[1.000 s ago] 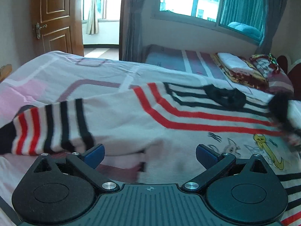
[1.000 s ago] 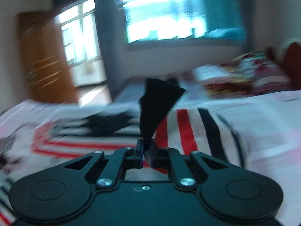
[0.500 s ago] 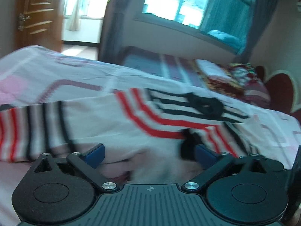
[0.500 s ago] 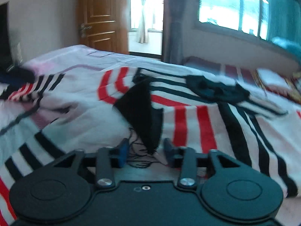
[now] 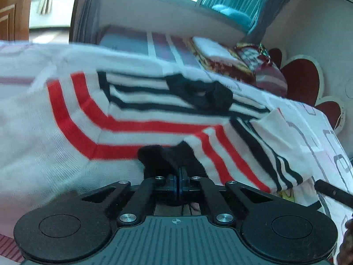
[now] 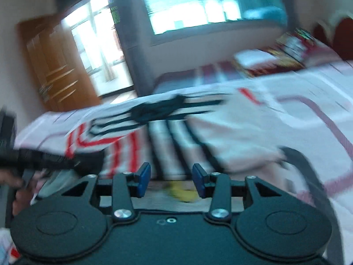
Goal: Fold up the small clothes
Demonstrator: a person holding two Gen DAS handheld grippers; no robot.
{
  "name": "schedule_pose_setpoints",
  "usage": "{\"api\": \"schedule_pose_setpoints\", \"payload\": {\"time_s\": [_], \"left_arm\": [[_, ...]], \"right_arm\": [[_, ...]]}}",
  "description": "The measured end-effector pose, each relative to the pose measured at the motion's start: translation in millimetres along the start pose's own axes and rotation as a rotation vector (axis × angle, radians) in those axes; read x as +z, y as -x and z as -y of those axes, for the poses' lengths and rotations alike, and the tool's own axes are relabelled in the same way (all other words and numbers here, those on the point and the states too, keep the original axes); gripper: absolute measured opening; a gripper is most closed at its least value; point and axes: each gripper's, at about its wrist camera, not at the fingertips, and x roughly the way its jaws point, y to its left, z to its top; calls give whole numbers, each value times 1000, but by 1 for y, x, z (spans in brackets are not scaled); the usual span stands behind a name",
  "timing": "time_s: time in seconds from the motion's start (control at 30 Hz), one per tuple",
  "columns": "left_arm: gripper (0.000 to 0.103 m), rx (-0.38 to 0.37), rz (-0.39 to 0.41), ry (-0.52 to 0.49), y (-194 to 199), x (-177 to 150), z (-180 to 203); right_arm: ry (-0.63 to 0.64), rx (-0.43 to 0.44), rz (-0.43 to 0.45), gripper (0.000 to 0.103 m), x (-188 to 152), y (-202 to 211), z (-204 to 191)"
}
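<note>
Our left gripper (image 5: 179,176) pinches the sweater's (image 5: 66,145) black cuff (image 5: 163,159) at 12 o'clock; our right gripper (image 6: 171,176) gapes wide, empty.

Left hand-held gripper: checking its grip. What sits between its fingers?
The sweater's black cuff, pinched in the shut left hand-held gripper, seen in the left wrist view.

Ahead, 12 o'clock: the white knit sweater with red and black stripes (image 5: 136,119) is covering the bed.
Right wrist view, 9 o'clock: the left gripper (image 6: 55,161) is blocking passage.
Right wrist view, 2 o'clock: the pale pink patterned bedsheet (image 6: 297,119) is lying bare.
</note>
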Motion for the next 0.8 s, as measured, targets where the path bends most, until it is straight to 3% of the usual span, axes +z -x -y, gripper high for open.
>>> {"api": "schedule_pose_setpoints", "payload": {"time_s": [0.13, 0.23, 0.33, 0.37, 0.4, 0.5, 0.57, 0.6, 0.7, 0.8], "left_arm": [[2, 35, -44, -52, -7, -5, 3], [2, 36, -36, -14, -4, -5, -1], [2, 37, -37, -11, -1, -6, -2], [2, 41, -35, 2, 1, -5, -3], [2, 60, -35, 12, 3, -3, -3], [2, 168, -74, -6, 2, -2, 3], [2, 209, -87, -39, -5, -6, 8], [2, 219, -90, -52, -5, -4, 10], [2, 211, -86, -73, -4, -4, 11], [2, 160, -50, -48, 1, -4, 2]], "right_arm": [[-292, 19, -3, 42, 5, -5, 64], [-452, 71, -22, 42, 5, -23, 95], [-552, 112, -41, 28, 5, -43, 112], [-559, 110, -46, 14, 8, -46, 115], [-539, 99, -41, 8, 11, -47, 115], [-378, 44, 16, 7, 21, -32, 99], [-262, -53, -50, 7, 16, -42, 91], [-260, -58, -75, 5, 12, -48, 94], [-212, -26, -67, 15, 20, -38, 93], [-131, 40, -20, 17, 32, -19, 92]]}}
